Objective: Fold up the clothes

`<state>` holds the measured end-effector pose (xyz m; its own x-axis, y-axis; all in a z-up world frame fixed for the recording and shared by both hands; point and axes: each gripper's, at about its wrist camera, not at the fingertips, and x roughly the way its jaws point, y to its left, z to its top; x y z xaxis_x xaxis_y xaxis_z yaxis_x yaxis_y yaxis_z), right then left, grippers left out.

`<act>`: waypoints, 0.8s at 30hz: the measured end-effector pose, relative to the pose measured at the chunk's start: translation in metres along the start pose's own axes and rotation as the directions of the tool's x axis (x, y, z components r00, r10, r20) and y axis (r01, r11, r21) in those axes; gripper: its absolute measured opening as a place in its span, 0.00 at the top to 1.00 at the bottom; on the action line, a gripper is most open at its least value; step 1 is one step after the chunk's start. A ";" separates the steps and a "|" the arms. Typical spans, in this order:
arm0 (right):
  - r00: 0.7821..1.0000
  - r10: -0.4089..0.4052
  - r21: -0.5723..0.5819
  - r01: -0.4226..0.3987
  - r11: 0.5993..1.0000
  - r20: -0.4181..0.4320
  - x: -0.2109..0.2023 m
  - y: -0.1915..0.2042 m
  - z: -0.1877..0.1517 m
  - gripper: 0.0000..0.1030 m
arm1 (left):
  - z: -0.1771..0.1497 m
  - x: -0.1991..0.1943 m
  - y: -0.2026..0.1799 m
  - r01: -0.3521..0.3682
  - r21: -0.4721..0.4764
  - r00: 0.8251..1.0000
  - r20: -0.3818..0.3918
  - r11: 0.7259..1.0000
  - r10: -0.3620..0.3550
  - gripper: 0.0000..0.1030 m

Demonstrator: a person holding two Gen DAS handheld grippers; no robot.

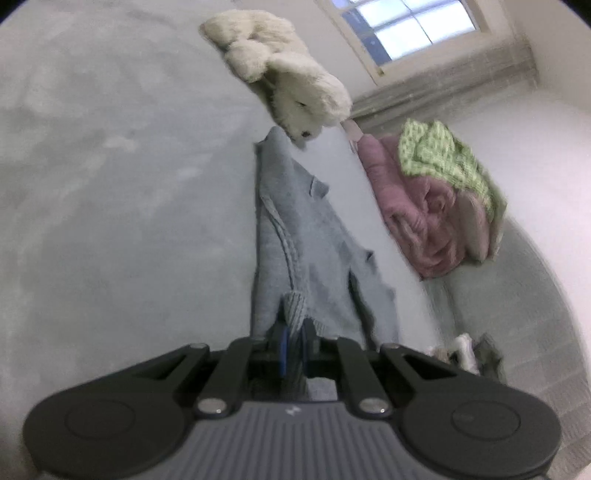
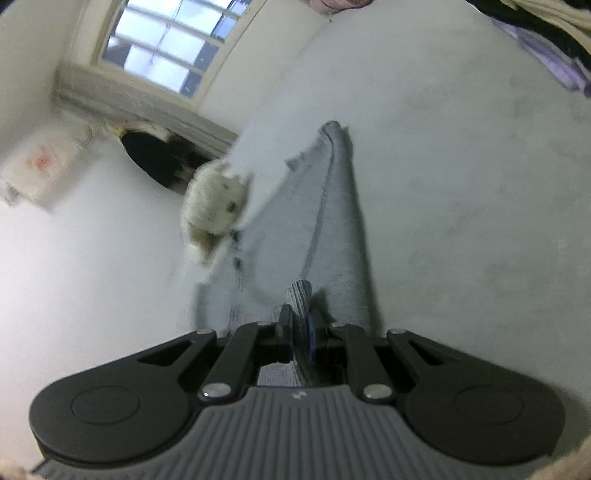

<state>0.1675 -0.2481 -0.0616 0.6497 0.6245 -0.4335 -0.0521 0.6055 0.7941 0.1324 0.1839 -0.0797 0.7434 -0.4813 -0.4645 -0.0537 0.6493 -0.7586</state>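
On the pale grey bed (image 1: 110, 166) a grey garment (image 1: 295, 229) lay stretched out, running away from both grippers toward the far edge. Its ribbed hem was bunched up at the near end. The left gripper (image 1: 293, 345) had its jaws almost fully closed, pinching a fold of that ribbed hem between the blue pads. The right gripper (image 2: 301, 332) was likewise nearly shut, with a ribbed fold of the garment (image 2: 325, 221) clamped between its fingers and standing up just past the tips.

Beyond the garment's far end, in the left view, a cream plush toy (image 1: 284, 70) lay at the bed's edge, touching or just beside the cloth. To its right sat a pink bundle (image 1: 417, 218) with a green knit (image 1: 447, 158) on top, apart from the garment. A window (image 1: 410, 26) showed above them. In the right view the plush toy (image 2: 214, 206) overlapped the garment's left edge, and a window (image 2: 166, 48) stood at upper left.
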 end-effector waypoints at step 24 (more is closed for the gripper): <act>0.983 -0.169 -0.395 0.186 0.900 0.077 -0.001 0.054 -0.027 0.69 | -0.008 -0.025 -0.041 -0.108 0.212 0.990 0.111 0.971 0.086 0.87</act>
<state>0.1442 -0.2029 -0.0301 0.7058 0.4731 -0.5273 -0.2260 0.8558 0.4654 0.1103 0.1648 -0.0410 0.8053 -0.3556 -0.4743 0.0088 0.8072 -0.5903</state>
